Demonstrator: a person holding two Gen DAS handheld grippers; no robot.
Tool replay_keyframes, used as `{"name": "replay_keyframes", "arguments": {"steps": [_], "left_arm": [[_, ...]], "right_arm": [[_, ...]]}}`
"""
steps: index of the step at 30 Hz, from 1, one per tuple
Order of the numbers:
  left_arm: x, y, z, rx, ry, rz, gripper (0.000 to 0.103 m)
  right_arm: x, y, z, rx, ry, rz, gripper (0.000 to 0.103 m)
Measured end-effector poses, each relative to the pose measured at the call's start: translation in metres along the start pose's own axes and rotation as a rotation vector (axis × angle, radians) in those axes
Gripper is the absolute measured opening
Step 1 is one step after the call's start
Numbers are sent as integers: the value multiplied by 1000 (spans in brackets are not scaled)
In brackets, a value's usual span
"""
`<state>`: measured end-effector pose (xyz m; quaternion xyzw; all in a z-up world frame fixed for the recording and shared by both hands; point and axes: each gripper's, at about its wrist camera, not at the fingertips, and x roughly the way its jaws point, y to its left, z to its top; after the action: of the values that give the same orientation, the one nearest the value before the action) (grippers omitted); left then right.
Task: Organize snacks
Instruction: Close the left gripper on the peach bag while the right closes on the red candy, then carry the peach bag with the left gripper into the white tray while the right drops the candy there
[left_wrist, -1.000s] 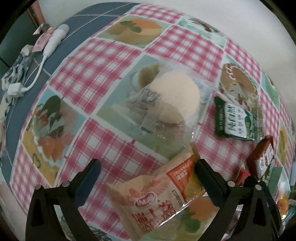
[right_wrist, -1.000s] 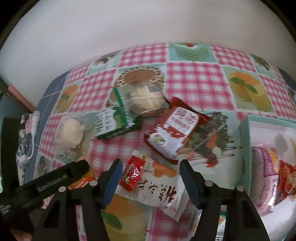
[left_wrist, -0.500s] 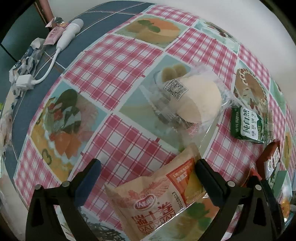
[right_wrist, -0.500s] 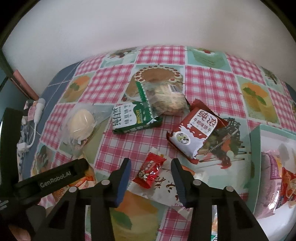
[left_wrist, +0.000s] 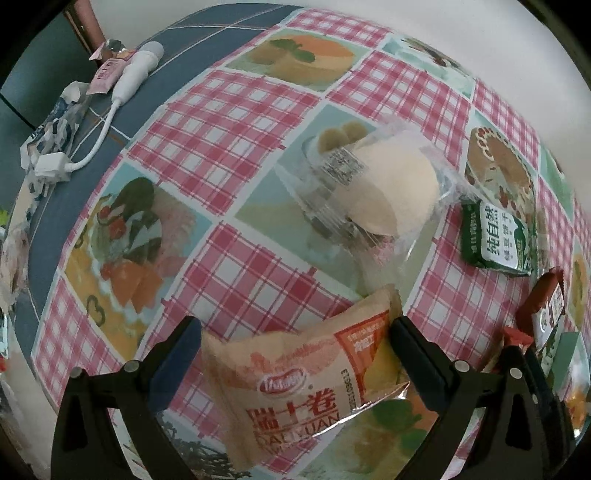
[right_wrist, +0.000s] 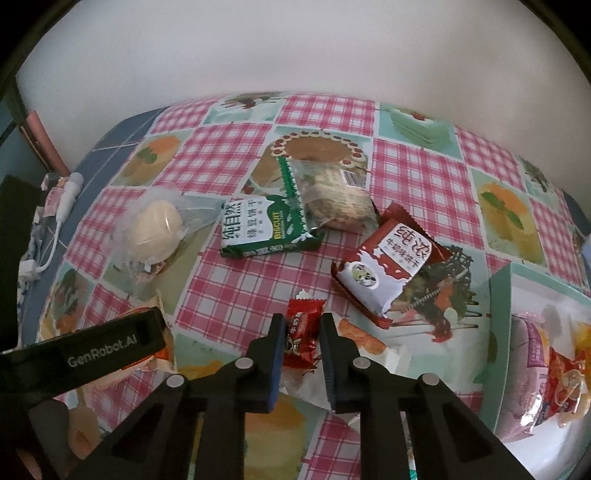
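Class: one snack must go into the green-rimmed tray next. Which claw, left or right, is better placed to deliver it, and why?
Right. The right claw is shut on the small red candy packet, with the tray close beside it. The left claw is open around the orange roll packet, farther away.

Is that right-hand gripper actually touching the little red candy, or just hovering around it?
Touching. In the right wrist view the right gripper has both pads pressed against the sides of the small red candy, pinching its wrapper, with no gap showing on either side.

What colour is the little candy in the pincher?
Red candy wrapper, clearest in the right wrist view.
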<state>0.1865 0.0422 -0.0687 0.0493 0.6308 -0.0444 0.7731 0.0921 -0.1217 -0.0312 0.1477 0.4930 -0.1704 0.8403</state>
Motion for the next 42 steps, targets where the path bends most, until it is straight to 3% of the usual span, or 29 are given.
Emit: {"name": "replay_keyframes", "arguments": {"steps": [8, 17, 25, 42], "left_arm": [[-5, -23, -8, 42, -12, -16, 79], [-21, -38, -13, 55, -22, -40, 68], [-35, -39, -14, 60, -31, -67, 67], [-124, -65, -48, 166, -206, -141, 67]], "right_arm": [[-9, -13, -1, 39, 11, 17, 19], [-29, -24, -2, 84, 8, 36, 18], [-53, -32, -6, 97, -13, 32, 18], [-114, -79, -45, 242, -53, -6, 19]]}}
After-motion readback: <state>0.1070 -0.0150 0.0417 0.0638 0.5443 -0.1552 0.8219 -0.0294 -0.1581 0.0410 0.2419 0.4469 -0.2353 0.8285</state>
